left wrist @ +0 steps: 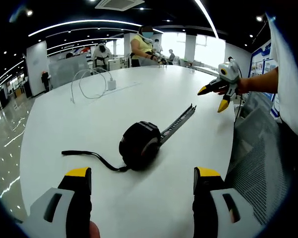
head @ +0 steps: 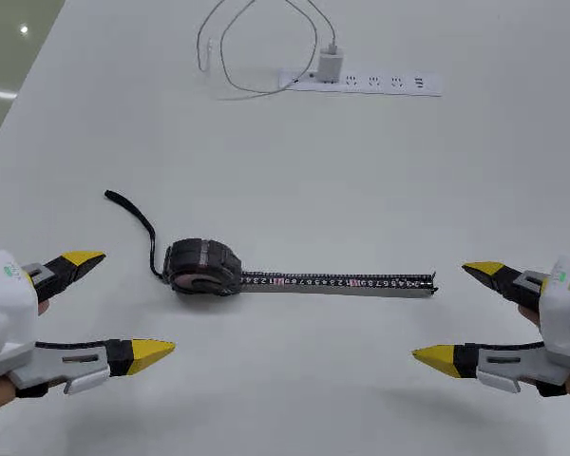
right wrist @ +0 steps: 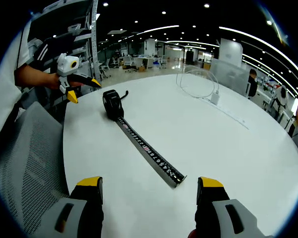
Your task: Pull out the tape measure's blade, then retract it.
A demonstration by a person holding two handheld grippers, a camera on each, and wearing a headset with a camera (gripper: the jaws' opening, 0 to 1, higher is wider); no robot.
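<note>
- Workbench, mid-task: the tape measure (head: pixel 202 267) lies at the centre of the white table (head: pixel 361 171), its blade (head: pixel 342 282) stretched flat toward 3 o'clock and its strap (head: pixel 138 220) trailing toward 10 o'clock.
- We hold the left gripper (head: pixel 138 301) at 8 o'clock of the case, jaws spread, empty, touching nothing.
- We hold the right gripper (head: pixel 439 312) at 4 o'clock, near the blade's end, jaws likewise spread and empty.
- We judge step 1 of 2 done, since the blade is out. Retracting it is left, and neither gripper is on the case or blade.
</note>
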